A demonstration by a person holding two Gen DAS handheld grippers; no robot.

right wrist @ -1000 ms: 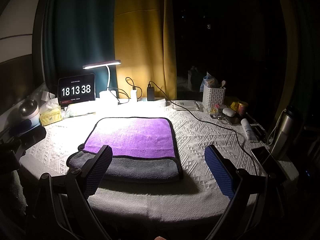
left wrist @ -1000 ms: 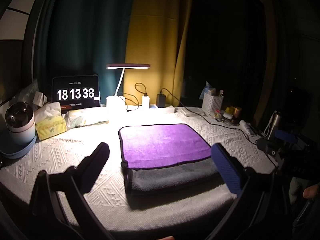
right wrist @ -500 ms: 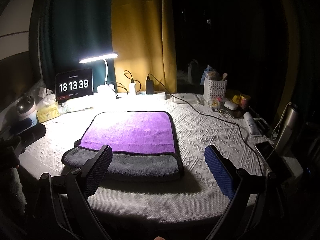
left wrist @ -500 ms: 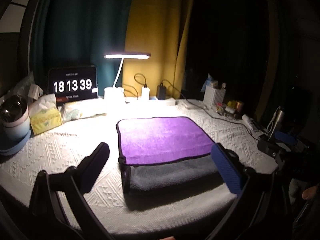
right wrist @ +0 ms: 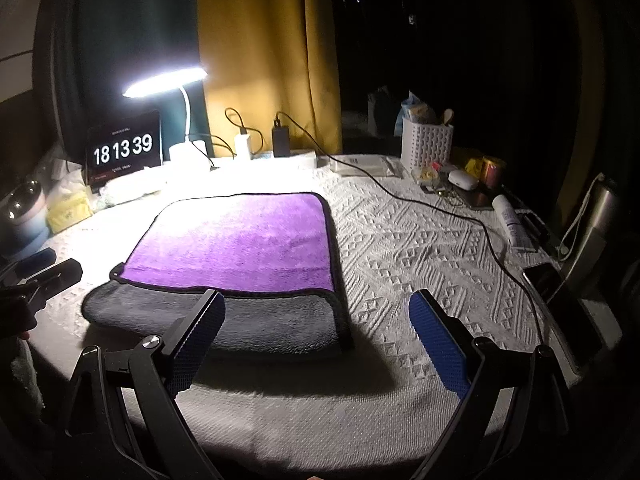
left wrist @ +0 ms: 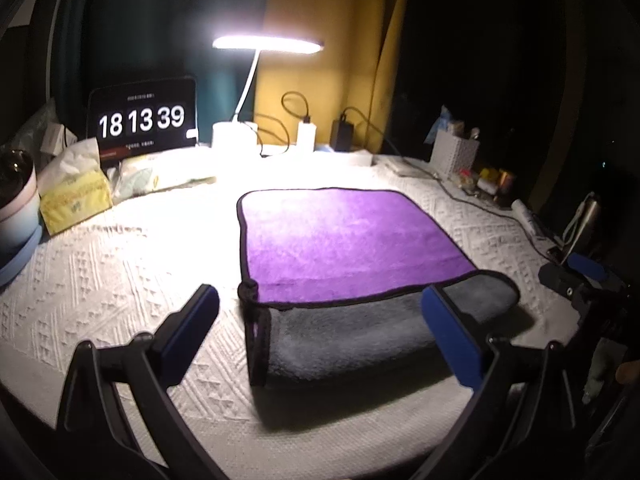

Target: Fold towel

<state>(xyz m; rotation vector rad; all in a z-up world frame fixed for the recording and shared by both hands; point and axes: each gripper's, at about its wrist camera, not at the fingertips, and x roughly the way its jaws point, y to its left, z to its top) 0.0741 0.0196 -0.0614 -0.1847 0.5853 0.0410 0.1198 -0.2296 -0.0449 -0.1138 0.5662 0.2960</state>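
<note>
A towel [left wrist: 352, 236], purple on one side and grey on the other with a black edge, lies on the white textured table cover [left wrist: 120, 272]. Its near edge is folded over, so a grey band shows at the front. It also shows in the right wrist view [right wrist: 240, 240]. My left gripper [left wrist: 320, 332] is open and empty, just short of the towel's near left corner. My right gripper [right wrist: 316, 332] is open and empty, near the towel's near right corner. Each gripper shows at the edge of the other's view.
A lit desk lamp [left wrist: 268, 44], a clock display [left wrist: 142, 120], a tissue pack [left wrist: 74, 200] and a mug [left wrist: 16, 196] stand at the back left. A white basket [right wrist: 426, 144], a cable [right wrist: 440, 208], a phone [right wrist: 548, 280] and a bottle [right wrist: 596, 216] are at the right.
Both grippers have moved forward and lower toward the towel's near edge, which now looks closer. Both stay open. The towel has not moved.
</note>
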